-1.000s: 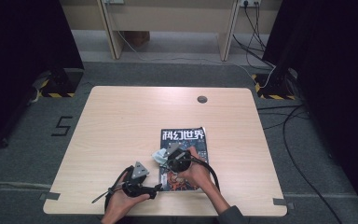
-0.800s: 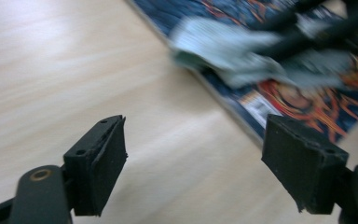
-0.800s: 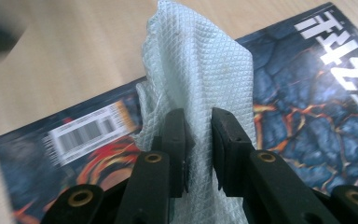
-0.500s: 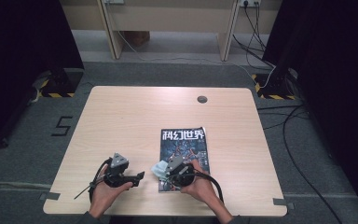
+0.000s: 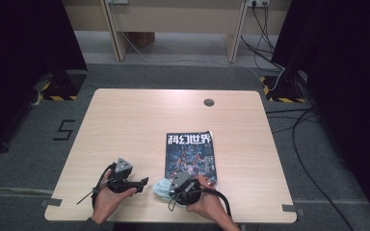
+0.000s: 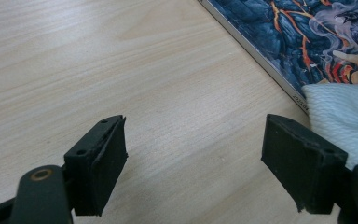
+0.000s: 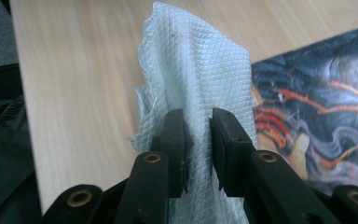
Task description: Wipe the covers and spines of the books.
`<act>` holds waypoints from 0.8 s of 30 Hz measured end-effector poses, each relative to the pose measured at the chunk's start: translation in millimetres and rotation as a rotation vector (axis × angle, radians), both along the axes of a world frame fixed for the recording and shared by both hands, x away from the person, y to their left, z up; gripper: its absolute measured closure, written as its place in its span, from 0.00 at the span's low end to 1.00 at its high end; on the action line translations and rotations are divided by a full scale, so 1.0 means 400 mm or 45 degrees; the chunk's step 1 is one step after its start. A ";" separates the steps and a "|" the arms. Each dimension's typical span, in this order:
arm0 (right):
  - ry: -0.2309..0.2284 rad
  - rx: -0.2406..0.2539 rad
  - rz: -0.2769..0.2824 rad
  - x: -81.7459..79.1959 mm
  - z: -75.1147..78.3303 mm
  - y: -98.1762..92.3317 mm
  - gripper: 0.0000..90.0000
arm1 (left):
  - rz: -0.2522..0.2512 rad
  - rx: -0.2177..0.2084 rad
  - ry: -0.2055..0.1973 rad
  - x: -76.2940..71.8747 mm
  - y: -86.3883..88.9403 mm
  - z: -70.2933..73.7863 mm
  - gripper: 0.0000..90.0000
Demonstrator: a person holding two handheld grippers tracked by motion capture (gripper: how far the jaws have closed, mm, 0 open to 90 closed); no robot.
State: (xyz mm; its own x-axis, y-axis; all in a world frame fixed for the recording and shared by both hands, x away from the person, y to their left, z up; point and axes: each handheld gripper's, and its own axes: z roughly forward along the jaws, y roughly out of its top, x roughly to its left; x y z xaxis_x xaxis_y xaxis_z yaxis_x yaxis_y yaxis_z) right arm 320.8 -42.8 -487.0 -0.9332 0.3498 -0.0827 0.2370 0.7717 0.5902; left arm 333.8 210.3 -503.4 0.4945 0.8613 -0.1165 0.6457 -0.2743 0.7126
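Note:
A dark magazine (image 5: 191, 154) with white characters on its cover lies flat on the wooden table (image 5: 139, 125), right of centre. At the magazine's near left corner my right gripper (image 5: 173, 188) is shut on a pale blue quilted cloth (image 5: 162, 188). In the right gripper view the pads (image 7: 175, 133) pinch the cloth (image 7: 196, 70), which hangs over the table beside the magazine (image 7: 317, 93). My left gripper (image 5: 144, 182) is open just left of the cloth. In the left gripper view its jaws (image 6: 193, 172) stand wide over bare wood, with the cloth (image 6: 340, 116) and the magazine (image 6: 307, 37) at the right.
A round cable hole (image 5: 209, 102) sits near the table's far edge. Both hands are close to the near edge. Cables (image 5: 270, 62) run over the grey floor behind and to the right of the table.
My right gripper has drawn the cloth off the magazine's lower part toward the near edge. The left gripper has moved left, away from the cloth.

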 end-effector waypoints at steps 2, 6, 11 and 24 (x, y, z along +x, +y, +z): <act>0.021 0.013 -0.015 0.000 0.000 -0.019 0.85 | -0.010 0.005 0.006 -0.002 -0.004 -0.002 0.24; 0.042 0.007 -0.088 0.005 0.004 -0.067 0.85 | -0.023 0.024 0.003 -0.003 -0.012 -0.003 0.24; 0.055 0.021 -0.188 0.018 0.005 -0.141 0.85 | -0.067 0.031 0.002 -0.007 -0.029 -0.007 0.23; 0.070 0.028 -0.382 0.020 0.014 -0.281 0.84 | -0.246 -0.047 0.005 -0.041 -0.129 -0.010 0.19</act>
State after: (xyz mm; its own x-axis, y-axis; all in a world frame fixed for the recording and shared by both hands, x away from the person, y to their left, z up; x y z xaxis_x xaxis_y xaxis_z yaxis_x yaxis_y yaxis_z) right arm 328.6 -155.1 -481.5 -0.7908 0.6116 -0.0242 0.4846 0.6497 0.5857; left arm 317.2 158.6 -507.5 0.6495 0.7457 -0.1483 0.5863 -0.3670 0.7222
